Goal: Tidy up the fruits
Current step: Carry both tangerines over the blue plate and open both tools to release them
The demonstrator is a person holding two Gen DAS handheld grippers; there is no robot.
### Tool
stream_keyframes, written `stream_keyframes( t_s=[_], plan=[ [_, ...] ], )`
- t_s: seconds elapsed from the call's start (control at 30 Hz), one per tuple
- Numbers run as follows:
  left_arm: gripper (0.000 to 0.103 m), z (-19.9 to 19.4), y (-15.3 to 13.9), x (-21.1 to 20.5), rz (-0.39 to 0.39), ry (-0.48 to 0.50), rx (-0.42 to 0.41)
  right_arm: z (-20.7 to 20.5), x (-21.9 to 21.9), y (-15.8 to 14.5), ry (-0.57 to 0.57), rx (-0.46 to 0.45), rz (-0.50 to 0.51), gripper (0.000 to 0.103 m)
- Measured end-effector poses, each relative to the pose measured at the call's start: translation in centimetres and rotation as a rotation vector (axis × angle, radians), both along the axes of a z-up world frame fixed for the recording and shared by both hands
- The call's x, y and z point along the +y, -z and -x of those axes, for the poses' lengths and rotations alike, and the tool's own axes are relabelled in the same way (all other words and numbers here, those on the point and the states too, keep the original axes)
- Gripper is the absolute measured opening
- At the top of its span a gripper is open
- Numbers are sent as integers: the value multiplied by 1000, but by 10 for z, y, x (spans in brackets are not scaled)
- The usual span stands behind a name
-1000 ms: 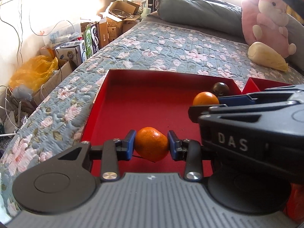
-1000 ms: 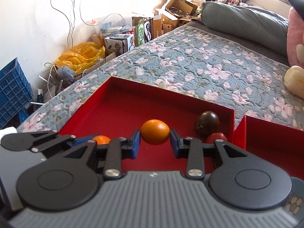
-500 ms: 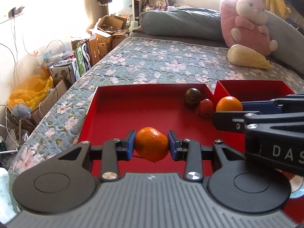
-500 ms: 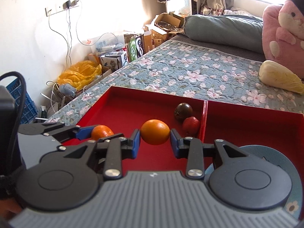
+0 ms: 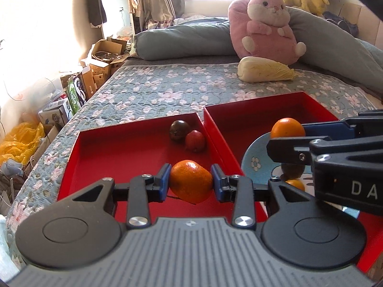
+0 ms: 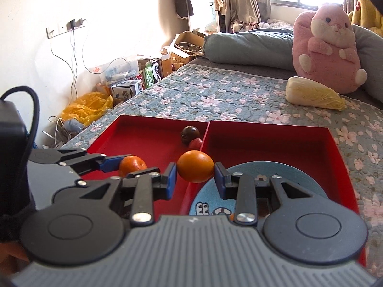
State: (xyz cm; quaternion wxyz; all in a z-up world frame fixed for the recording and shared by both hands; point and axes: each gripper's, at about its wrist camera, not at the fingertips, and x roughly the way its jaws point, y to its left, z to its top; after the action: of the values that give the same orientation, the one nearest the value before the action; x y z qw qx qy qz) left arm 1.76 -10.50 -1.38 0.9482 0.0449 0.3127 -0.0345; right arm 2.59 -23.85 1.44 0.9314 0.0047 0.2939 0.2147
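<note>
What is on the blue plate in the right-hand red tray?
On the blue plate, the left wrist view shows a dark brown fruit and part of an orange one. The right gripper and its orange cover the rest.

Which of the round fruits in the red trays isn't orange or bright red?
The dark brownish-purple fruit at the far corner of the left red tray. It lies against a small red fruit; the two gripped fruits are orange.

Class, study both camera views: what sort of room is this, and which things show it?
Most likely a lived-in bedroom. A bed with a floral quilt fills the view, a pink plush toy leans against a rolled grey duvet, and clothes hang by the window.
</note>
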Motion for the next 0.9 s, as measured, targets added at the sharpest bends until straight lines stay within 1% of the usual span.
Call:
stream_keyframes(
  t_s=[0.27,0.5,0.67,0.9],
  plan=[
    [42,5,-2,-30,-2,60,-5,12,-48,-5,81,-27,1,37],
    [42,0,1,-45,9,102,4,17,-84,13,155,8,13,37],
    [42,-4,6,-56,16,142,5,19,-93,32,177,46,32,37],
    [42,-16,16,-63,31,186,10,13,-93,43,184,54,52,37]
  ],
)
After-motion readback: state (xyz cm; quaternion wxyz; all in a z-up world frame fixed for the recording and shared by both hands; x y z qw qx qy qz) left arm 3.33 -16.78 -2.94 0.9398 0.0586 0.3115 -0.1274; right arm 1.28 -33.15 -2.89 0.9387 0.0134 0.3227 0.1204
